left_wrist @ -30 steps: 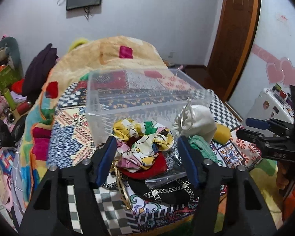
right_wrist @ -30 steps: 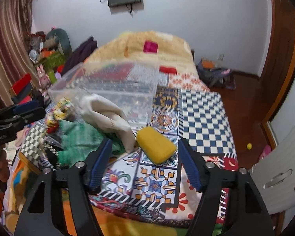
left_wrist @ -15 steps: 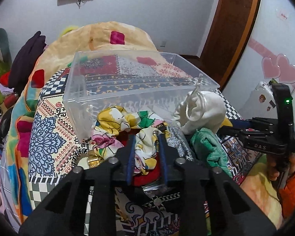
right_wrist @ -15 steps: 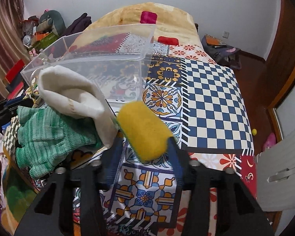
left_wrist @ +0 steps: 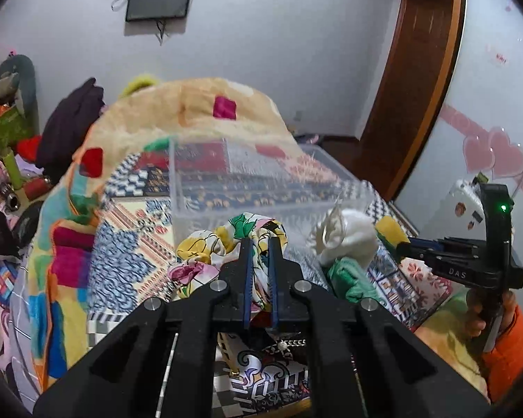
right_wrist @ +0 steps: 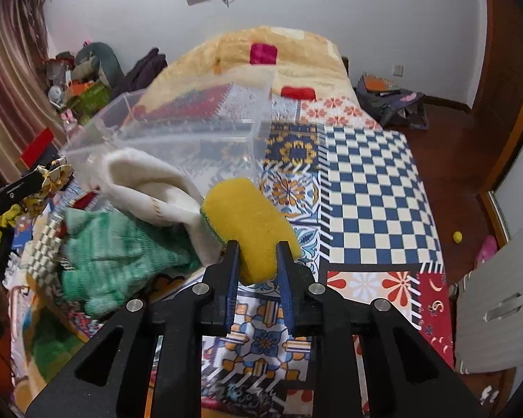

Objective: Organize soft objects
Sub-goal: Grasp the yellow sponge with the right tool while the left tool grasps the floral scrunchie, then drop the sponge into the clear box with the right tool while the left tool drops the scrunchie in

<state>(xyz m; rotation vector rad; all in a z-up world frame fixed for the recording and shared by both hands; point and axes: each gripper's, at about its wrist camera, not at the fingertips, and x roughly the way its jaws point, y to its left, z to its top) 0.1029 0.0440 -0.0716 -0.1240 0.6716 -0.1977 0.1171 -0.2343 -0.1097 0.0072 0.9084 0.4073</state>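
On the patchwork bed (right_wrist: 366,181) I see the clear plastic bin (left_wrist: 261,188) just behind the soft pile. My left gripper (left_wrist: 259,261) has its jaws pinching the floral scrunchie (left_wrist: 209,247) before the bin; my right gripper (right_wrist: 258,261) squeezes the yellow sponge (right_wrist: 251,219), beside the white pouch (right_wrist: 146,188).

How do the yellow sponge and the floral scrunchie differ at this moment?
The yellow sponge is a plain, solid block; the floral scrunchie is ruffled, multicoloured fabric. The sponge is clamped in the right gripper, the scrunchie in the left gripper. The sponge keeps its shape while the scrunchie droops. Both are gripped in front of the clear bin.
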